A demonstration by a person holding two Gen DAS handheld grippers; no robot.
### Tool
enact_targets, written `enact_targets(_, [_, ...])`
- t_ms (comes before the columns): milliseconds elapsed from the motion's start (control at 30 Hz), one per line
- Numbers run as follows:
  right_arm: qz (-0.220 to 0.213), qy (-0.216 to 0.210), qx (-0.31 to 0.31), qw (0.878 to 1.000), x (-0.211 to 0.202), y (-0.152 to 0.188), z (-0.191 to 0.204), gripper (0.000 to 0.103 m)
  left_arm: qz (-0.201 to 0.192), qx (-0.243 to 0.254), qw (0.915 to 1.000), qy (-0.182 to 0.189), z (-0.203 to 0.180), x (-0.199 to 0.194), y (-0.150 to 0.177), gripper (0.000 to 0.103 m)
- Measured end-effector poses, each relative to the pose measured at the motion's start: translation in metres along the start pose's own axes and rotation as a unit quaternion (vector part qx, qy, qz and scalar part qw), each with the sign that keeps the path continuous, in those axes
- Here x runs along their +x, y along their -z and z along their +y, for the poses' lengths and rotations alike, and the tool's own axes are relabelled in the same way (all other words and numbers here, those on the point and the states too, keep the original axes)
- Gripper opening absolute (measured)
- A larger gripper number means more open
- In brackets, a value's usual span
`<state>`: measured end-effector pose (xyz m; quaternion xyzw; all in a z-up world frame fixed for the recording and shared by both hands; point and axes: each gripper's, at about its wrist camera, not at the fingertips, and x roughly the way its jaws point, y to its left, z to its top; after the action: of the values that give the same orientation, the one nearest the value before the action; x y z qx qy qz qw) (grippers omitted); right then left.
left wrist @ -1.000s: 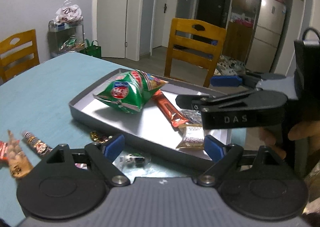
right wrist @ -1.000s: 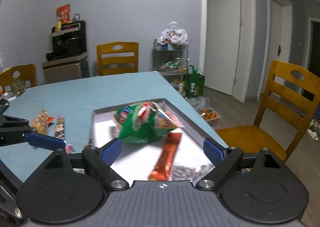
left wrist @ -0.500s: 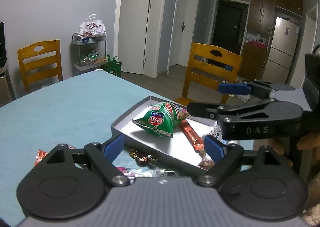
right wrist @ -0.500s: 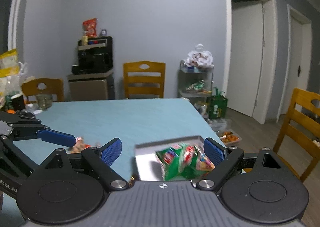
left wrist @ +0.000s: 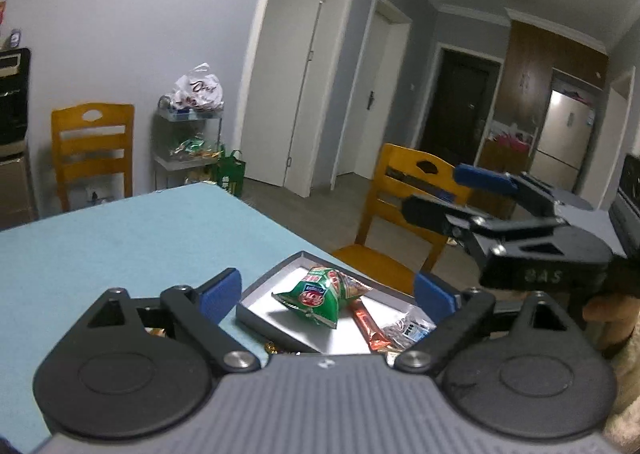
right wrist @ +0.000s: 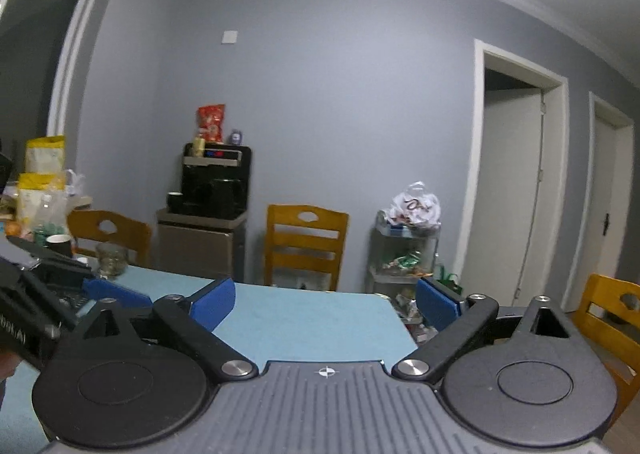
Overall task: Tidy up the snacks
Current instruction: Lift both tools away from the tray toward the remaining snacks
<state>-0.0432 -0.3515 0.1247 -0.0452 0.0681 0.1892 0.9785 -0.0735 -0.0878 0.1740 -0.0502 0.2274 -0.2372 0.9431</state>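
Fingers (left wrist: 220, 296) spread, empty; green snack bag (left wrist: 320, 296) in tray (left wrist: 256, 308) beyond.

Left hand-held gripper (left wrist: 327, 293): black linkage arms, blue pads, silver pivot screws, ribbed grey body.

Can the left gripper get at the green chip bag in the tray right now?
Probably yes. The left gripper is open and empty, with the green chip bag lying exposed in the gray tray straight ahead of it; nothing sits between them.

Home dining rm, wooden chairs (left wrist: 93, 152), fridge (left wrist: 564, 142)
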Motion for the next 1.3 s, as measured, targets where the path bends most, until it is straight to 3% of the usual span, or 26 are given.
enact_targets(367, [0.088, -0.038, 0.008, 0.995, 0.030, 0.032, 0.024, 0.098, 0.048, -0.039, 0.9956, -0.071, 0.038, 0.003, 0.018, 0.095])
enact_targets(567, [0.118, -0.051, 0.022, 0.991, 0.047, 0.048, 0.031, 0.098, 0.052, -0.020, 0.9887, -0.139, 0.050, 0.008, 0.031, 0.095])
enact_targets(1300, [0.196, -0.099, 0.025, 0.975, 0.103, 0.094, 0.065, 0.098, 0.107, -0.052, 0.9729, -0.198, 0.117, 0.070, 0.065, 0.095])
